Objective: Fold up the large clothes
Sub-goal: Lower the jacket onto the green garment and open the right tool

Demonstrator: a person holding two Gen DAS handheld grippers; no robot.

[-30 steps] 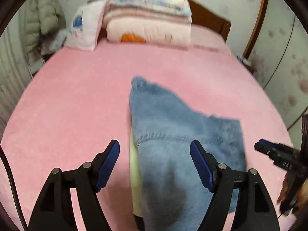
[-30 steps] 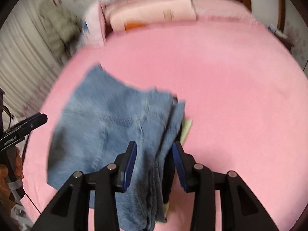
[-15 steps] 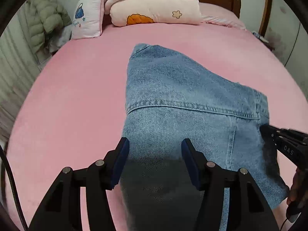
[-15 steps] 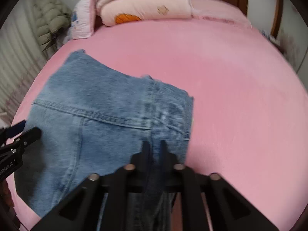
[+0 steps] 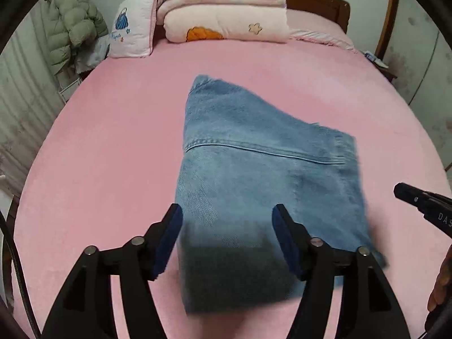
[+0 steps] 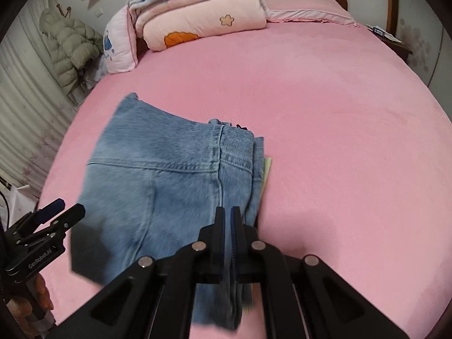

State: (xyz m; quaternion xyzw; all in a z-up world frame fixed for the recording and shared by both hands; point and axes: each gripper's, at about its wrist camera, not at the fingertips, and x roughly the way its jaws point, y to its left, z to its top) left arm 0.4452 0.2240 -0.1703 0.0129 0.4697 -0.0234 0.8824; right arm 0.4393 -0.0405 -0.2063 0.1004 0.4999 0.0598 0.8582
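Folded blue jeans (image 5: 254, 155) lie on the pink bed (image 5: 113, 155), waistband seam across the top. My left gripper (image 5: 227, 234) hovers over their near left corner. Its jaws are opening, and the denim lies between and under the blue pads without being pinched. In the right wrist view the jeans (image 6: 158, 175) show stacked layers and a pale yellow-green lining (image 6: 267, 172) at the right edge. My right gripper (image 6: 228, 220) is shut on that right edge, with denim pinched between its fingers. Each gripper appears at the rim of the other's view: the right gripper (image 5: 418, 200), the left gripper (image 6: 56, 212).
Folded quilts (image 5: 226, 14) and a pillow (image 5: 130, 34) sit at the head of the bed against a wooden headboard (image 5: 316, 0). A green puffer jacket (image 5: 73, 28) hangs at the left wall. A nightstand (image 6: 395, 42) stands at the right. Pink sheet surrounds the jeans.
The jeans, bunched and hanging a second ago, now lie spread flatter on the bed. The right jaws went from apart to shut on the denim edge. The left jaws narrowed, then widened.
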